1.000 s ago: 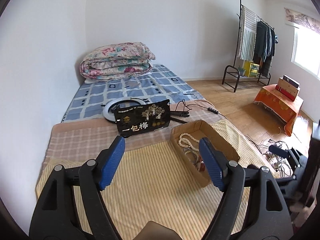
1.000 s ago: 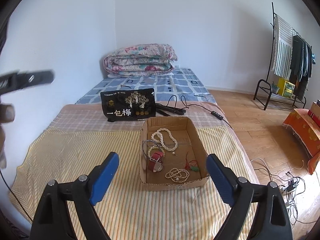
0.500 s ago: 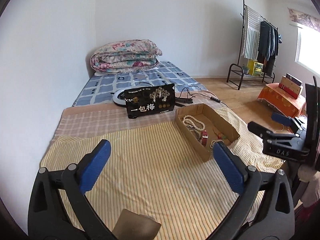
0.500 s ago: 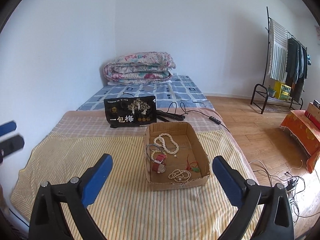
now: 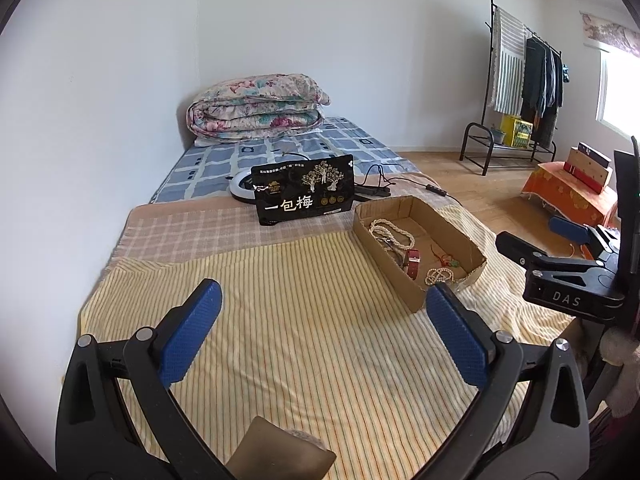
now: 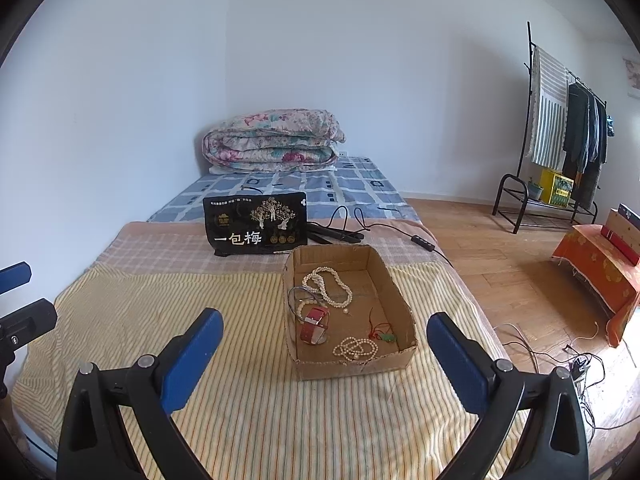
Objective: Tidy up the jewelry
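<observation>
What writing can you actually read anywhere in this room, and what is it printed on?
"一包梅": large white characters on the black pouch standing on the bed.
"DAS": on the side of the right gripper, seen from the left wrist view.
Small print along the pouch's top and bottom edges: too small to read.
Yellow crate under the clothes rack: lettering too blurred to read.

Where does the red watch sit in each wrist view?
Left wrist: the red watch lies in the cardboard box, right of centre.
Right wrist: the red watch lies in the box's left half, near centre.
Shared landmark: the black pouch standing behind the box.
</observation>
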Demonstrator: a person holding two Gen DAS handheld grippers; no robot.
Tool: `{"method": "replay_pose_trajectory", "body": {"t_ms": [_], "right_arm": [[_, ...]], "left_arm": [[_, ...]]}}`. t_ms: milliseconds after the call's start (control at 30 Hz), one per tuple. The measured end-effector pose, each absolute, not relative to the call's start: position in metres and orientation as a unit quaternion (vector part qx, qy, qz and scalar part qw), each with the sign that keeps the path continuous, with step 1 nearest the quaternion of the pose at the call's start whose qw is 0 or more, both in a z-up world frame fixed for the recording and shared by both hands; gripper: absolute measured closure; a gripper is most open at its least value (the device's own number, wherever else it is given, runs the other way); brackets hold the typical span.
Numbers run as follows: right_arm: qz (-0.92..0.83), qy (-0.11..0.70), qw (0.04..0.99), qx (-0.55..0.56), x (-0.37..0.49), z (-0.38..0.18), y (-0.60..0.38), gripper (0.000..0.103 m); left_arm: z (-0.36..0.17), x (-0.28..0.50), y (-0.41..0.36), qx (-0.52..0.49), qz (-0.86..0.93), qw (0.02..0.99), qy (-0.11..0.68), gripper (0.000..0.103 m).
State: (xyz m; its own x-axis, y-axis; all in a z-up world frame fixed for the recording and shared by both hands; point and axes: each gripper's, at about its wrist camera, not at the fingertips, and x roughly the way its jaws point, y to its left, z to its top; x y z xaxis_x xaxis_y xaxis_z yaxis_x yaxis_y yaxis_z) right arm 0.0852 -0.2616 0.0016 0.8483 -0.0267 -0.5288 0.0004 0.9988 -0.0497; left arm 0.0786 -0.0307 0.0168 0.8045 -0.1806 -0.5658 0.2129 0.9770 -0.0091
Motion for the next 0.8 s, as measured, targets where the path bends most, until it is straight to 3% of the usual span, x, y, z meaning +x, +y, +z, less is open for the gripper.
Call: {"method": "replay_pose_trajectory", "body": {"t_ms": [800], "right_arm": [[-0.011, 0.296, 0.955, -0.03, 0.095, -0.016, -0.264, 0.0]], "left_arm": [[0.001, 0.078, -0.035, 0.046, -0.104, 0.944, 0.309, 0.0]]}}
